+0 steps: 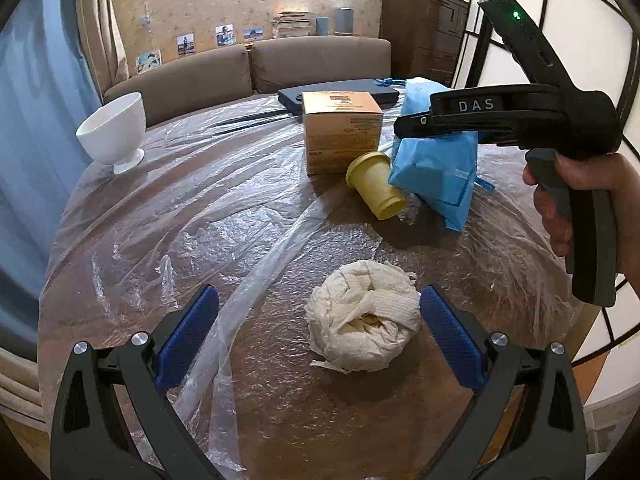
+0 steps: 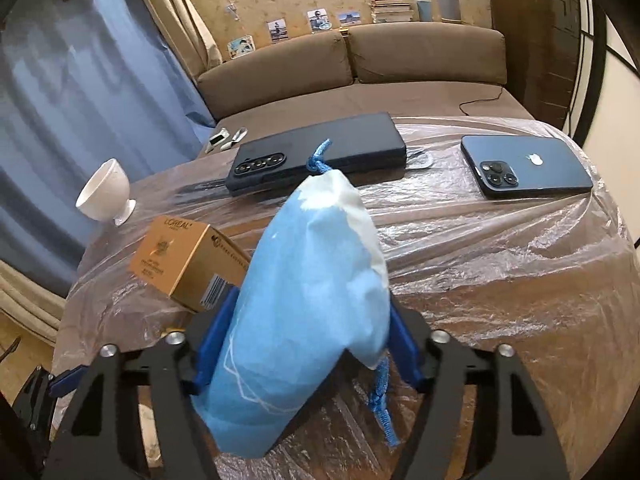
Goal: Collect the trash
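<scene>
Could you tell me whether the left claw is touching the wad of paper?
Apart. The left wrist view shows the left claw open, with table visible between each blue pad and the wad of paper.

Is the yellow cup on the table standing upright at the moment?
No, the yellow cup lies tipped on its side on the plastic-covered table, between the cardboard box and the blue bag.

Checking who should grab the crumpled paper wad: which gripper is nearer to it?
Left. The left gripper is open with the crumpled paper wad between its fingers, untouched. The right gripper is farther back, shut on the blue drawstring bag.
</scene>
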